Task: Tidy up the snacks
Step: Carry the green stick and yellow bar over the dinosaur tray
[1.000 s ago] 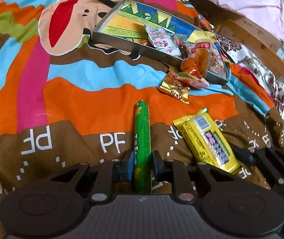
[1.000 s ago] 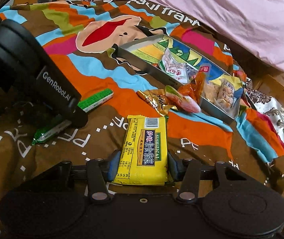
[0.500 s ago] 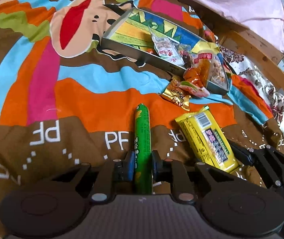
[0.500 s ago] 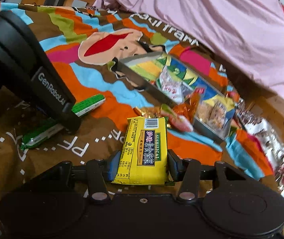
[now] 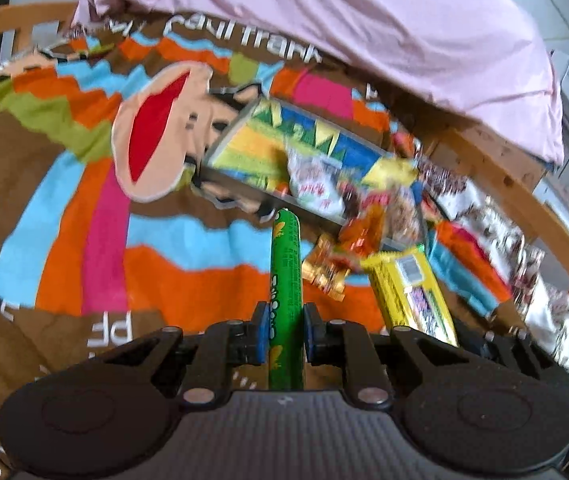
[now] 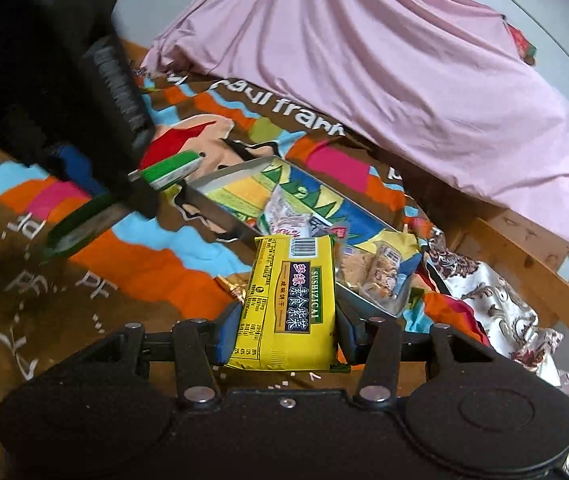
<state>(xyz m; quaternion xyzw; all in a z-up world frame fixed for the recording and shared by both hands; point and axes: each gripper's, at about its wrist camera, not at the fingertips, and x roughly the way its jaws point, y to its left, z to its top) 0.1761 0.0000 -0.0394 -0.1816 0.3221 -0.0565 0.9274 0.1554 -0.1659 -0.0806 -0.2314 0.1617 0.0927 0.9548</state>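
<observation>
The left gripper [image 5: 283, 332] is clamped tight on a long green snack stick [image 5: 285, 280], its blue pads [image 5: 261, 334] pressing both sides of the wrapper near the lower end, so that the stick juts straight ahead of the jaws and is clear of the bedspread [image 5: 64, 208]. The right gripper [image 6: 284, 332] has its jaws set wider, closed on the flanks of a flat yellow packet [image 6: 290, 300] with a barcode at its far end; the packet lies level between the pads and is likewise off the cloth.

Seen from the right gripper, the left one is up and to its left, a dark blurred bulk with the green stick passing through its fingers. Seen from the left gripper, the yellow packet sits just to its right.

Just beyond both sets of jaws lies a gold-wrapped sweet [image 5: 326, 272] on the bedspread, near an orange-wrapped one [image 5: 364, 232] that leans on the rim of a shallow metal tray [image 6: 220, 210]. The tray, ahead of both grippers, has a bright printed floor and holds several snack bags [image 6: 288, 216] heaped toward its right-hand end; its left-hand end is bare.

Farther off, a pink sheet [image 6: 364, 80] is bunched over the bed, and a wooden bed rail [image 6: 524, 256] runs along the right.
</observation>
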